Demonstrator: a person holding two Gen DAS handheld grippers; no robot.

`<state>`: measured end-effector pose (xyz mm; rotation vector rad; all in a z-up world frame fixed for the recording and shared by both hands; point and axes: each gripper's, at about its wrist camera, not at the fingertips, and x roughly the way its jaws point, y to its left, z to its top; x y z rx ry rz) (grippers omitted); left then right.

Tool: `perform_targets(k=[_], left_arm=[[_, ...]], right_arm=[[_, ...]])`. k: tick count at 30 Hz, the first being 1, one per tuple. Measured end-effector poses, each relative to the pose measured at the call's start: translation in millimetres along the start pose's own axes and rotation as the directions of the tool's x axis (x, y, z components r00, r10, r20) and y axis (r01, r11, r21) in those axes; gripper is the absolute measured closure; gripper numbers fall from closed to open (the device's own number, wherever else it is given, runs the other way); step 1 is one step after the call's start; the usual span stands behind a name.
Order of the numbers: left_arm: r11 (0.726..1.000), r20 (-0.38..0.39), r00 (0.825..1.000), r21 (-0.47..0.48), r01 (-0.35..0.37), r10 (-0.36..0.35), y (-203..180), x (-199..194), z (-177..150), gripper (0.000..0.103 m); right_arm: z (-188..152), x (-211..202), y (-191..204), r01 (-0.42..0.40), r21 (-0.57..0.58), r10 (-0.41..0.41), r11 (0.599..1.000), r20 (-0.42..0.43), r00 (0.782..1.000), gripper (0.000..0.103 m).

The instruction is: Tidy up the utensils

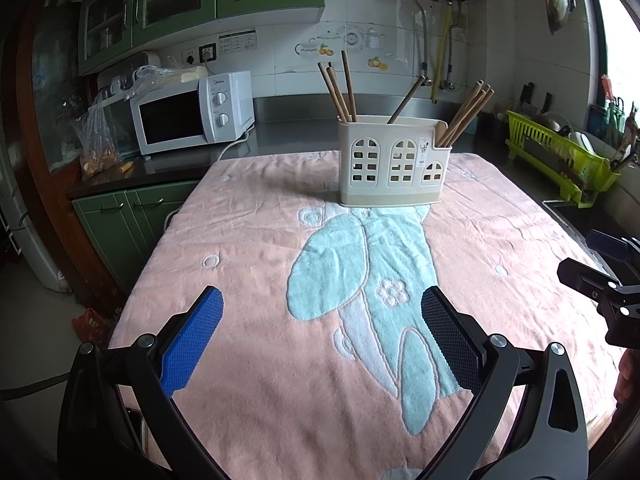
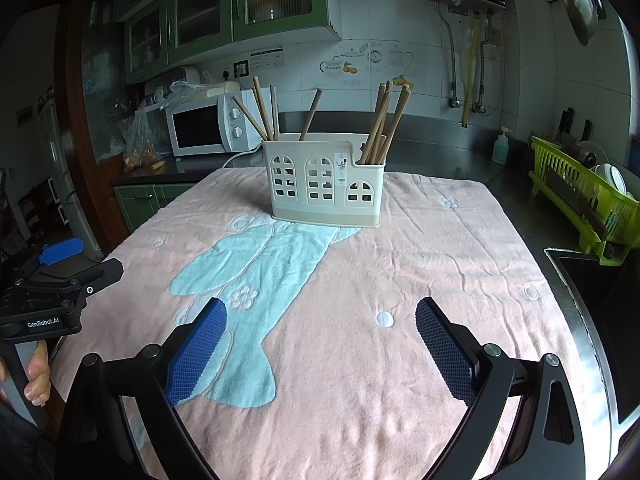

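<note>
Fingers point(image 1: 450, 344) of the left gripper point(image 1: 322, 338) spread wide, empty; right gripper point(image 2: 322, 338) likewise parted, holding nothing. Cream holder point(image 2: 326, 182) stands upright on the towel-covered surface point(image 2: 460, 248), well ahead of both pairs. It lies straight ahead to slightly right of the left fingers, about centred before the right. Chopsticks point(image 2: 382, 128) stand steeply, splayed in three clusters, long axes near vertical. Judgement: neither hand clearly nearer; any grasp must come from above.
</note>
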<state>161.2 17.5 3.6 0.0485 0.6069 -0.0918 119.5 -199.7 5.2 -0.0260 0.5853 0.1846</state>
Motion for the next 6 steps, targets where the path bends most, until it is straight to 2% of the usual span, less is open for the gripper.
perform_targets(k=[6], left_arm=[[1.000, -0.007, 1.000, 0.002, -0.003, 0.003, -1.8, 2.0, -0.4, 0.005]], right_arm=[[-0.2, 1.7, -2.6, 0.001, 0.006, -0.001, 1.000, -0.005, 1.000, 0.011]])
